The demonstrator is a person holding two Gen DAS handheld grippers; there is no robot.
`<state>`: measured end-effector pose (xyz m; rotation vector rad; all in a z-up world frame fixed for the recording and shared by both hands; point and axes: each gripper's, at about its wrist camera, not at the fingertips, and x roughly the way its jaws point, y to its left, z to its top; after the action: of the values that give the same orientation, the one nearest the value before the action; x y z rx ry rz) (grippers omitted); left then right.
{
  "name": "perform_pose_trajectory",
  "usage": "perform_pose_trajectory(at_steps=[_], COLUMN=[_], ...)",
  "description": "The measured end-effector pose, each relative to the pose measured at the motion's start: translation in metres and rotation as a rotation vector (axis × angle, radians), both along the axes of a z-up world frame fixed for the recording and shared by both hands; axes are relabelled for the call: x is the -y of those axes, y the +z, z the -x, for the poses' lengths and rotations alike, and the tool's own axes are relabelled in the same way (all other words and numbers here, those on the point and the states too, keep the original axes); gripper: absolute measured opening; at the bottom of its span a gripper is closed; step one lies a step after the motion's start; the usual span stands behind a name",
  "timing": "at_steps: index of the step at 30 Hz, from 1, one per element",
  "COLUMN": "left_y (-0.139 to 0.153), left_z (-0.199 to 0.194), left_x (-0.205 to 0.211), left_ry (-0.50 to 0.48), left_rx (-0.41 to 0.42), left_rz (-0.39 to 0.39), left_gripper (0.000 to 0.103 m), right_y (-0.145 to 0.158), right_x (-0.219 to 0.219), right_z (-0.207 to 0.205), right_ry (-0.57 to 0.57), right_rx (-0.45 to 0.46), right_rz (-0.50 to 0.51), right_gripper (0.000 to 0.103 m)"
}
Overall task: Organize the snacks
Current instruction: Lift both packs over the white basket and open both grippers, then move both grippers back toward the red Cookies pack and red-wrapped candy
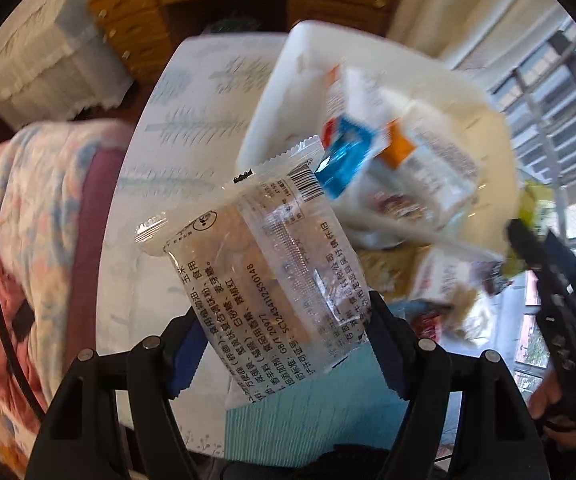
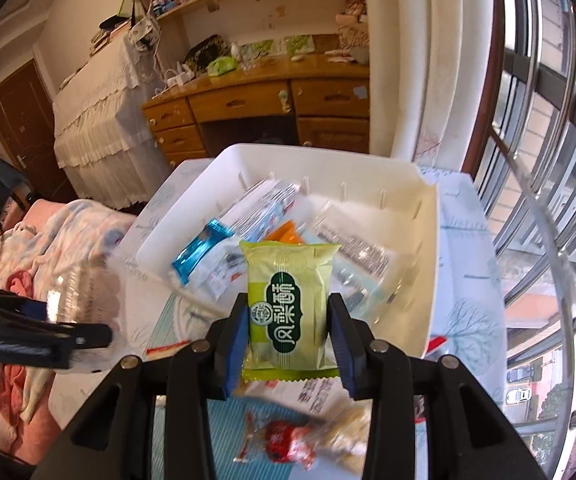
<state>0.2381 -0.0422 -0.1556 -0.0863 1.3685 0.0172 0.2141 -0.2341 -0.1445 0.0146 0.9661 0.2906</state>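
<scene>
Left gripper (image 1: 284, 340): fingers clamped on clear cracker packet (image 1: 264, 264), centre frame, raised before white bin (image 1: 272, 104). Right gripper (image 2: 290, 344): fingers clamped on green pastry packet (image 2: 288, 296), centre frame, just short of white bin (image 2: 428, 240) holding snack packets (image 2: 224, 248). Red snack (image 2: 280, 440) on counter (image 2: 464, 312), bottom centre.

Green packet (image 2: 288, 304) reads 凤梨酥; clear packet (image 1: 264, 268), GB/T 20977.
</scene>
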Motion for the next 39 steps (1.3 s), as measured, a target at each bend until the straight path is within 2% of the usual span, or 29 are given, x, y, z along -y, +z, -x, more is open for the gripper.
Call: perform_pose_trajectory(at_steps=[3,6,9,11,13,14,20,23,35,39], left_y=[0.020,0.031,0.037,0.041,0.049,0.049,0.056,0.056,0.038,0.025], left_z=[-0.010,-0.023,-0.035,-0.041,-0.040,-0.041,-0.036,-0.027,0.020,0.035], left_x=[0.018,0.039,0.058,0.067,0.077,0.078,0.083,0.075,0.036,0.030], left_ry=[-0.065,-0.122,-0.166,-0.184,-0.196,-0.199,-0.222,-0.221,-0.249,-0.298], left_rx=[0.100,0.192,0.268,0.301,0.325,0.330,0.316,0.303,0.201,0.162], left_rz=[0.033,0.032,0.026,0.041,0.042,0.036,-0.009,-0.006,-0.010,-0.004], left_gripper=[0.073,0.075,0.078,0.083,0.083,0.085,0.087,0.087,0.087,0.087], right_y=[0.001,0.002,0.001,0.002,0.002,0.002,0.003,0.002,-0.022,-0.040], right_x=[0.009,0.018,0.032,0.039,0.042,0.045,0.060,0.065,0.090,0.088], right_z=[-0.007,-0.012,-0.019,-0.021,-0.022,-0.022,-0.014,-0.008,0.024,0.038], right_ry=[-0.049,-0.092,-0.131,-0.140,-0.148,-0.153,-0.198,-0.228,-0.430,-0.497], right_rx=[0.023,0.029,0.009,0.009,0.013,0.016,-0.022,-0.053,-0.292,-0.394], right_rz=[-0.013,-0.012,-0.067,-0.090,-0.079,-0.075,-0.143,-0.170,-0.337,-0.395], right_gripper=[0.039,0.039,0.042,0.057,0.070,0.071,0.071,0.072,0.073,0.073])
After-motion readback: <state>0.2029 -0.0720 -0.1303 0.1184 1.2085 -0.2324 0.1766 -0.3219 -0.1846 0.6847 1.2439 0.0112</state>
